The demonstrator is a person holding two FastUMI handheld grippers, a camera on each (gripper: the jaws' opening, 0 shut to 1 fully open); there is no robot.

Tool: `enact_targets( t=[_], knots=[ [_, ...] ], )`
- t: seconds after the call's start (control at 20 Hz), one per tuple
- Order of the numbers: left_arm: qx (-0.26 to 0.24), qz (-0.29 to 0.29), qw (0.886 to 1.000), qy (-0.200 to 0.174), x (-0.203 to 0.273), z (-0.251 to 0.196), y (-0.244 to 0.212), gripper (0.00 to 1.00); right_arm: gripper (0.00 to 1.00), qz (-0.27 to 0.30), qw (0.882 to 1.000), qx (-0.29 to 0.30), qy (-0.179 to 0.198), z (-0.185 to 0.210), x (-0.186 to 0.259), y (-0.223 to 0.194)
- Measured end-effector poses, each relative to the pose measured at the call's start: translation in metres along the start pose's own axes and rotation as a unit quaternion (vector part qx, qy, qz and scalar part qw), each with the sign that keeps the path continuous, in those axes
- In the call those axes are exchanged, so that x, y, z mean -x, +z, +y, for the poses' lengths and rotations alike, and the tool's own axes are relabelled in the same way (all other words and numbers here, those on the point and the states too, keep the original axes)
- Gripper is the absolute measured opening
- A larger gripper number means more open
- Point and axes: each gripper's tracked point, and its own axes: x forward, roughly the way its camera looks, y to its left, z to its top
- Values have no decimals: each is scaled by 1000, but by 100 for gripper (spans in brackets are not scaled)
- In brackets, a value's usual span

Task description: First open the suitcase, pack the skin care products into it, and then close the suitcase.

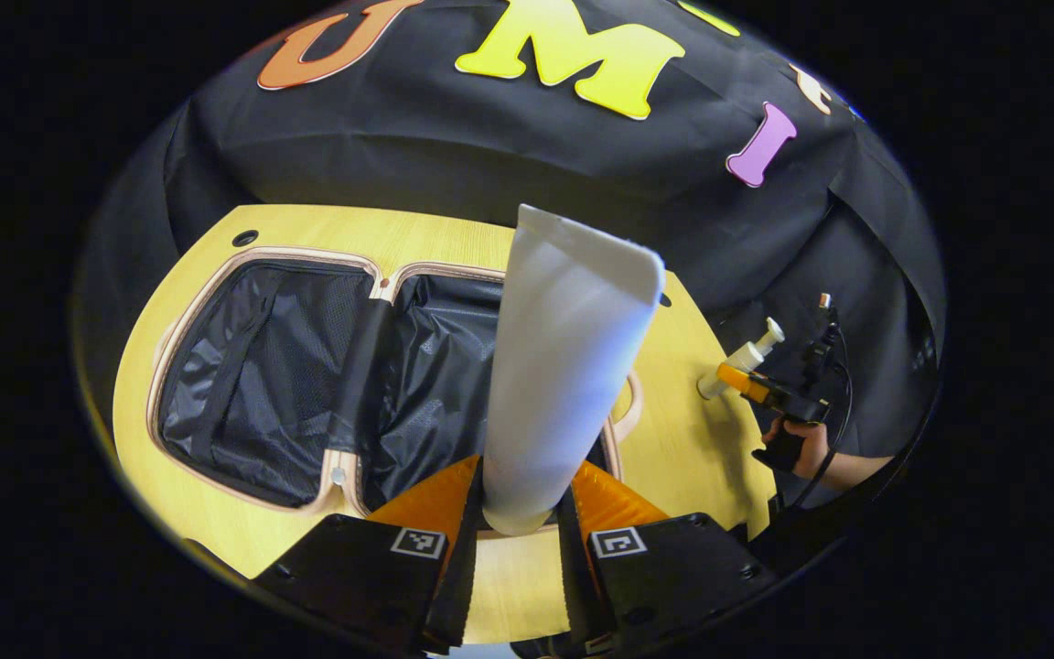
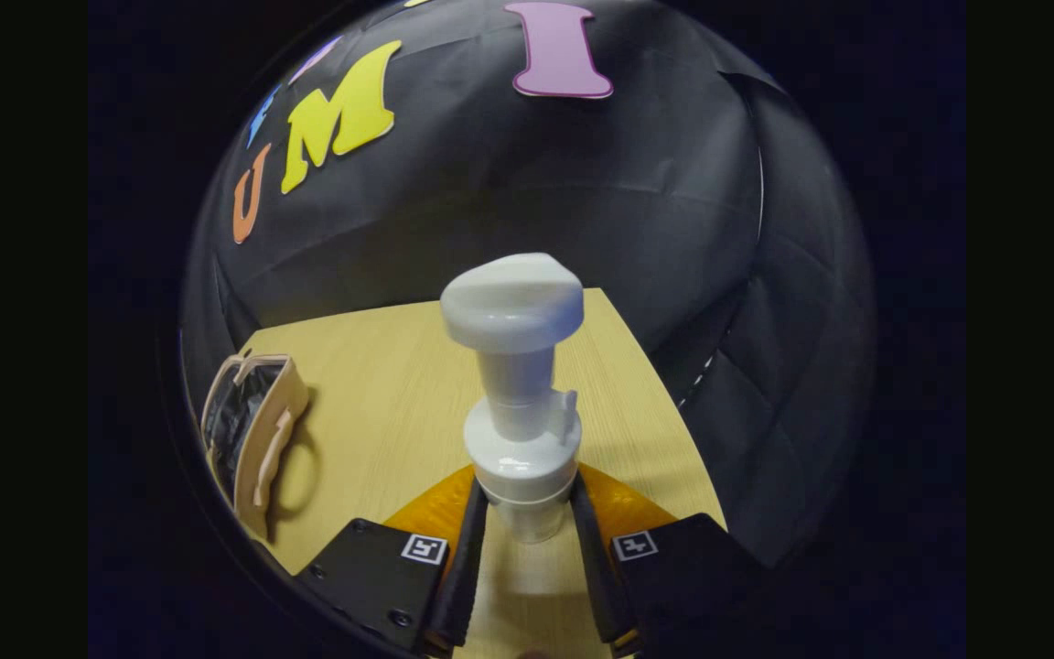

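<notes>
Now my left gripper (image 1: 518,526) clamps the tube (image 1: 564,366), my right gripper (image 2: 527,540) the pump bottle (image 2: 520,403); lower each gently into the open suitcase (image 1: 243,403).

In the right gripper view, the right gripper (image 2: 527,522) squeezes a white pump bottle (image 2: 520,403) between its two fingers, and the bottle stands up with its round pump top high. Under it is a yellow wooden table (image 2: 399,394). Far to the left, on the table, lies the open suitcase (image 2: 252,435) with its dark inside showing.
</notes>
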Motion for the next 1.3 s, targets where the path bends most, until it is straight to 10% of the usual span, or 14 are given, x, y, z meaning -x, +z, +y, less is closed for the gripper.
enact_targets(
  t=[0.3, 0.95, 1.15, 1.2, 1.3],
  knots=[
    [33, 141, 988, -50, -46, 38, -23, 42, 48, 5, 996, -31, 80, 42, 98, 25],
    [38, 386, 921, -45, -79, 60, -51, 40, 48, 77, 966, -45, 241, 172, 232, 26],
    [26, 380, 923, -49, -77, 53, -48, 49, 48, 114, 957, -32, 263, 218, 222, 22],
    [25, 374, 926, -47, -77, 52, -46, 65, 48, 119, 956, -19, 268, 232, 214, 23],
    [24, 351, 935, -45, -68, 51, -37, 60, 48, 134, 952, 9, 273, 255, 204, 20]
  ],
)
